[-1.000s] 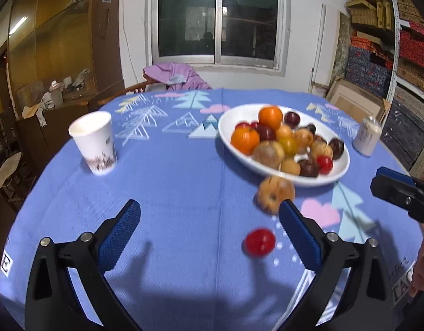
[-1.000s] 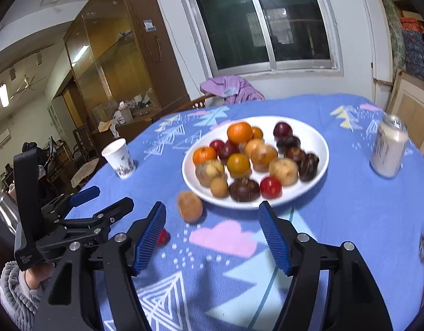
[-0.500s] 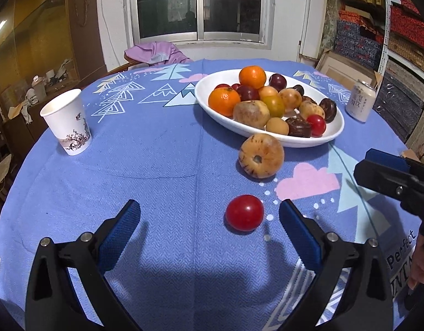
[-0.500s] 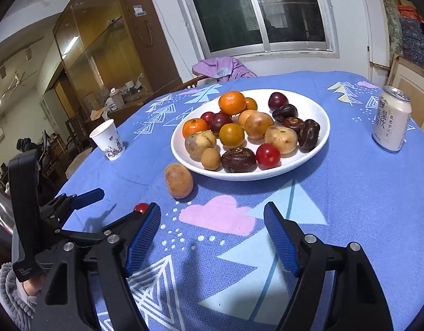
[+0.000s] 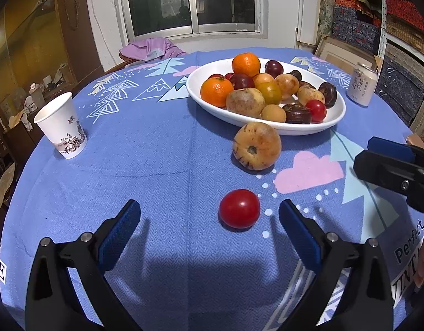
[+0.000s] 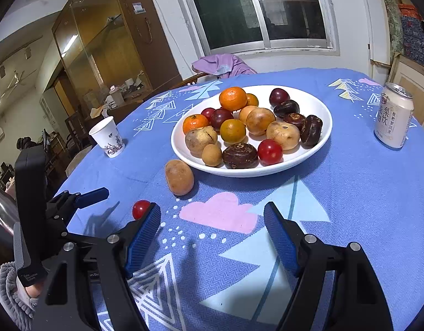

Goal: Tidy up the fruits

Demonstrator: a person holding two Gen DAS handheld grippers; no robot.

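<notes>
A small red tomato (image 5: 239, 208) lies on the blue cloth just ahead of my left gripper (image 5: 209, 215), between the lines of its open blue fingers, untouched. Beyond it a brown spotted fruit (image 5: 256, 146) rests against the white plate (image 5: 333, 115), which is heaped with oranges, dark plums and other fruit. In the right wrist view the same tomato (image 6: 140, 209) peeks out behind the left pad, with the brown fruit (image 6: 179, 177) and the plate (image 6: 316, 104) farther on. My right gripper (image 6: 212, 219) stands open over a pink cloud print, holding nothing.
A paper cup (image 5: 61, 125) stands at the left of the round table, a drink can (image 5: 361, 83) at the right beyond the plate. A chair with purple cloth (image 5: 151, 49) sits behind the table. A sleeve (image 6: 10, 298) shows by the left gripper.
The left gripper has come forward and down, so the tomato and brown fruit look nearer and larger. The right gripper's jaws stand a little wider; it has hardly moved.
</notes>
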